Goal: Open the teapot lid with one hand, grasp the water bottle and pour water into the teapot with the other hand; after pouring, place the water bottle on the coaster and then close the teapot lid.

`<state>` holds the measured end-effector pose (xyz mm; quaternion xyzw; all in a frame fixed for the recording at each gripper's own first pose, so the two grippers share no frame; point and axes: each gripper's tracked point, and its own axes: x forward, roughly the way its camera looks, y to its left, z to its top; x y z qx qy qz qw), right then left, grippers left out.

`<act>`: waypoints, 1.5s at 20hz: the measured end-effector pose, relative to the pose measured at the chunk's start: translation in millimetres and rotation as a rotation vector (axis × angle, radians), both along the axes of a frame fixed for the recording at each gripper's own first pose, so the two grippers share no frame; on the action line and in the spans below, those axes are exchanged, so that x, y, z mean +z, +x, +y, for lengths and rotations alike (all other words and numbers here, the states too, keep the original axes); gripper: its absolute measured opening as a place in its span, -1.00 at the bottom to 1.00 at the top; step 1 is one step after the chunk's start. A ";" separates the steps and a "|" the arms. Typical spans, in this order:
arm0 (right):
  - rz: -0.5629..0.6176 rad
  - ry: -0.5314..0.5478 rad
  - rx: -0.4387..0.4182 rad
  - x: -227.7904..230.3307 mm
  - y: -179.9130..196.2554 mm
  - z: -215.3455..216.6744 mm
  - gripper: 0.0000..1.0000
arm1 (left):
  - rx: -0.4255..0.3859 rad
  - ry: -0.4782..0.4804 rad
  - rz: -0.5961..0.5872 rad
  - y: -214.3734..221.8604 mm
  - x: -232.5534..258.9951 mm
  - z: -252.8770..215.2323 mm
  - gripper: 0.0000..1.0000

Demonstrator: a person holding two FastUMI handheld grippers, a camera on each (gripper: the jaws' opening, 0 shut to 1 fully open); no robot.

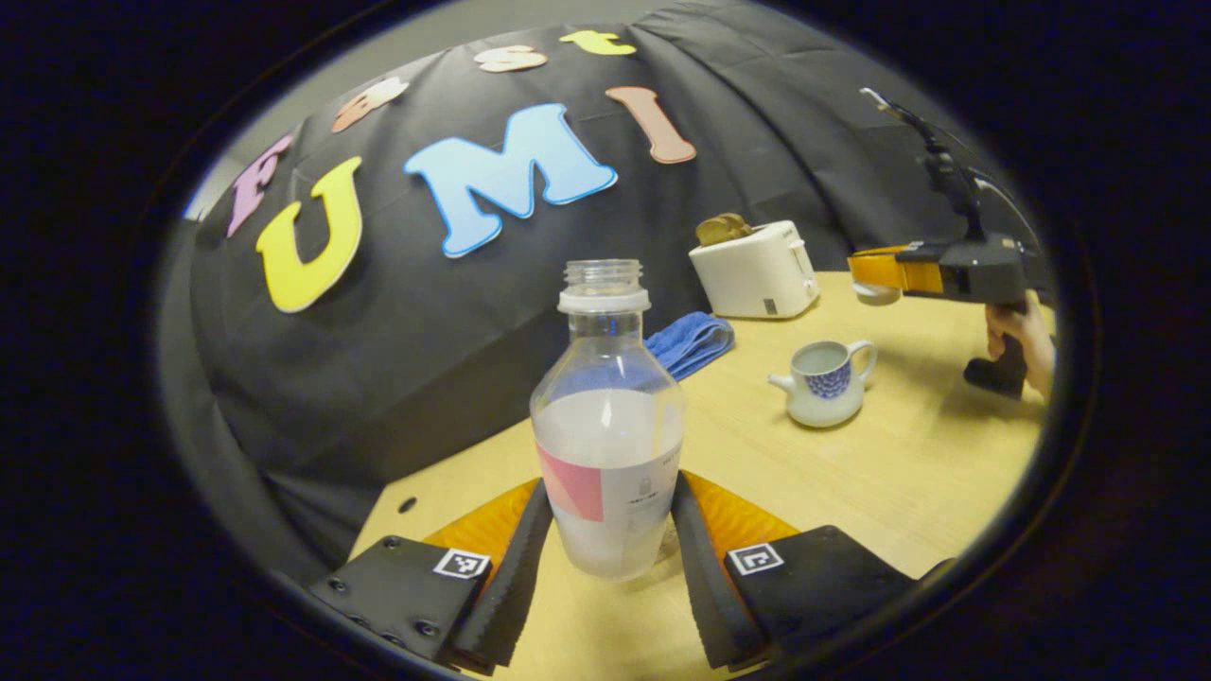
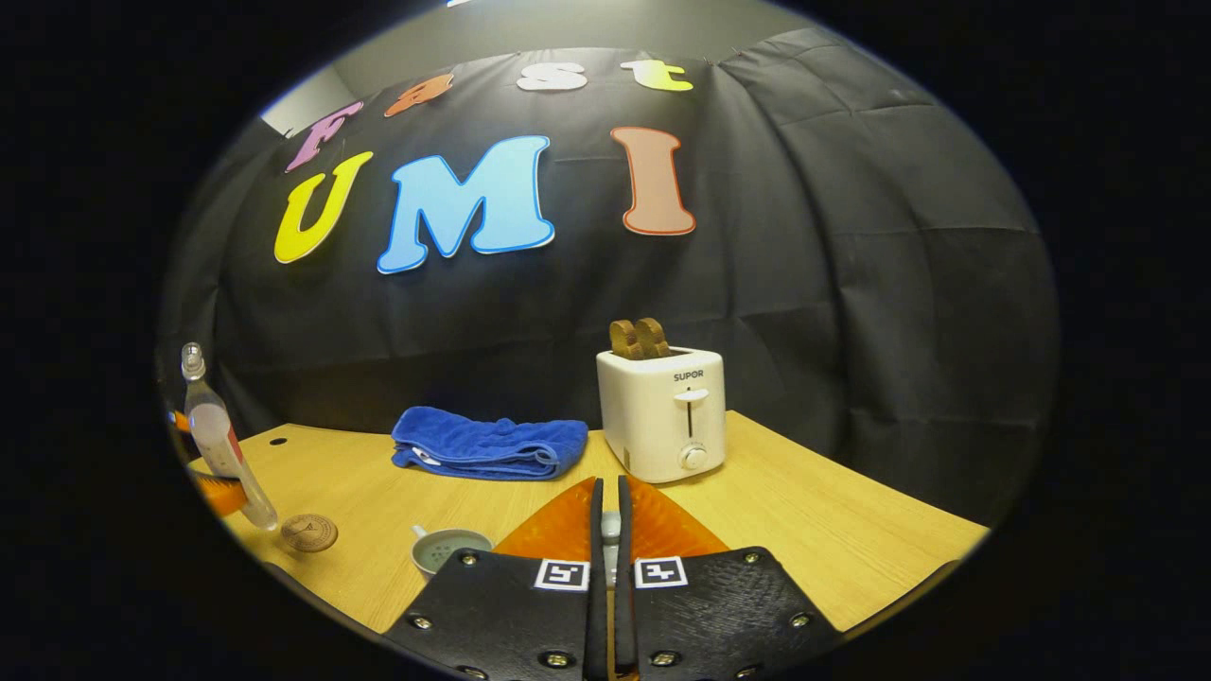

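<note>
left gripper view: water bottle [image 1: 607, 426] uncapped, upright between left gripper [image 1: 605, 539] fingers, contact unclear | teapot [image 1: 825, 381] open on desk [image 1: 899, 473] | right gripper [image 2: 608, 530] pinches lid [image 2: 610, 526] | squeeze low, lift level, tilt slowly over opening

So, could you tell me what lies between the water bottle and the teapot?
Only bare wooden table lies between the water bottle and the open teapot in the left gripper view; the blue towel sits farther back.

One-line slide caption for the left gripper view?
Left claw flanks the uncapped water bottle; lidless teapot waits beyond.
</note>
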<state>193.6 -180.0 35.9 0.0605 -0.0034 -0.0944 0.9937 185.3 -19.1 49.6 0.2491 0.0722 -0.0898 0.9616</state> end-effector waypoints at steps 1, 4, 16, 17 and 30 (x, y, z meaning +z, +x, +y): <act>-0.001 -0.001 -0.009 0.9 -0.9 -4.8 -0.94 | -0.013 0.047 -0.003 7.5 3.7 -4.0 0.59; 0.007 0.007 -0.038 1.0 -4.5 -19.0 -0.94 | -0.032 0.184 0.024 28.6 0.0 -12.8 0.59; 0.027 0.019 -0.114 -3.2 -15.3 -53.2 -0.94 | -0.169 0.507 0.162 60.9 -32.8 -100.1 0.59; 0.027 0.012 -0.121 -3.5 -16.6 -55.0 -0.94 | -0.175 0.537 0.167 62.4 -35.0 -102.7 0.59; 0.049 0.013 -0.164 -8.9 -19.4 -65.2 -0.94 | -0.218 0.967 0.166 48.9 -44.4 -114.4 0.59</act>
